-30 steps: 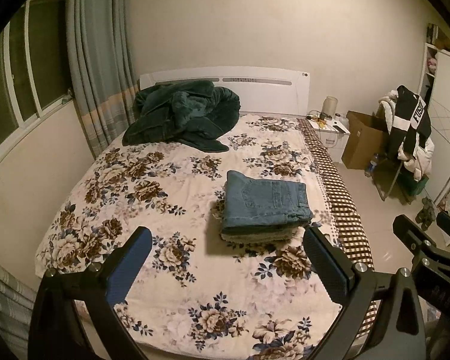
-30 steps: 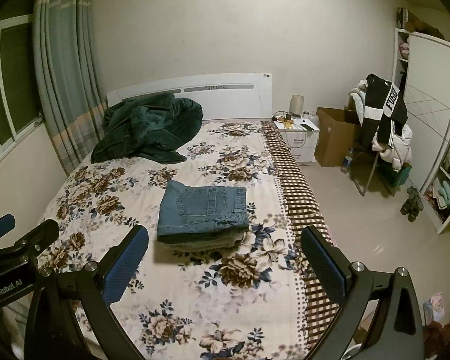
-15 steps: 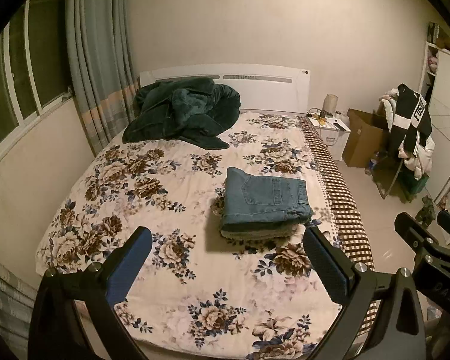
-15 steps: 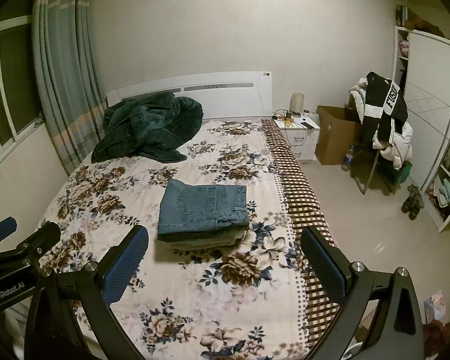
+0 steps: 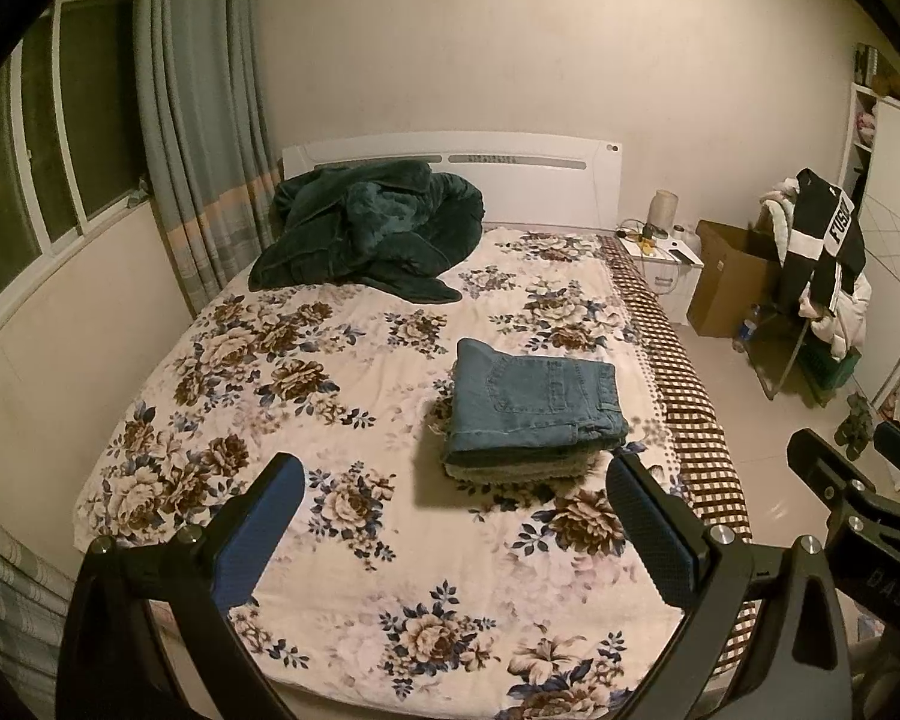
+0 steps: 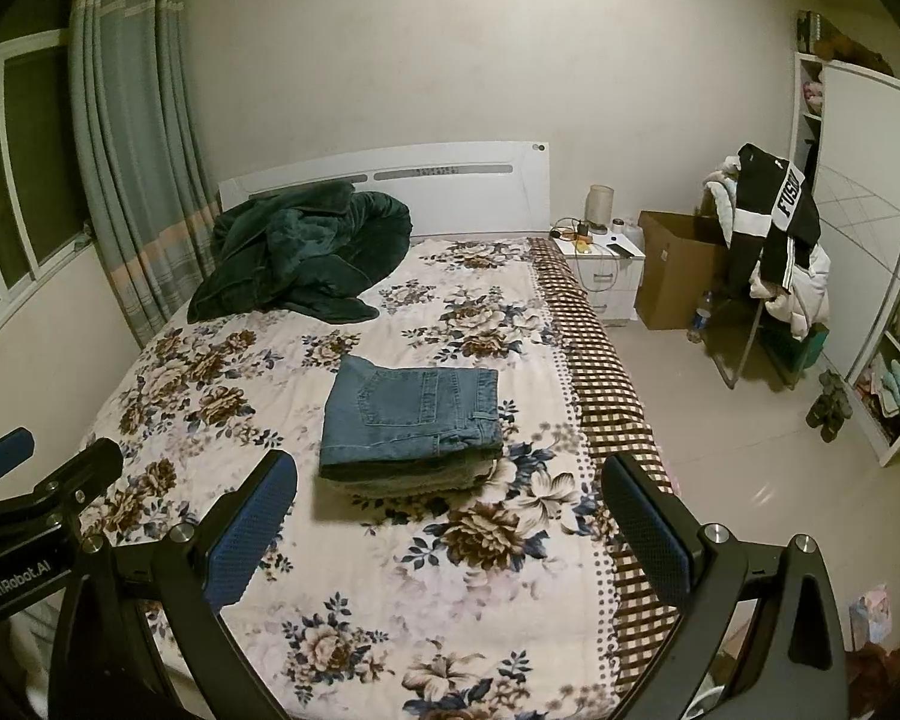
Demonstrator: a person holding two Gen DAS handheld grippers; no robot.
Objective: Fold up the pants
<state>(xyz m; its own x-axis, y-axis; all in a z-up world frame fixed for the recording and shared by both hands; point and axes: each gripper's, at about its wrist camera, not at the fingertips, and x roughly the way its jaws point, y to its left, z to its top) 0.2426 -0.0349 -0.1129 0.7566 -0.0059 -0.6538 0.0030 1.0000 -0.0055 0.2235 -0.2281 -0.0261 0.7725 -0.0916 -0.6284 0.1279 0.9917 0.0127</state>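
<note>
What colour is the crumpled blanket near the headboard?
Dark green; the blanket shows best in the left wrist view.

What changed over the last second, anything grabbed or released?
Almost nothing. Both views drift very slightly, so the left gripper and right gripper shifted a touch; nothing was taken hold of or let go. Both stay open and empty above the bed. The folded jeans sit on the same stack, and the green blanket lies unmoved by the headboard.
</note>
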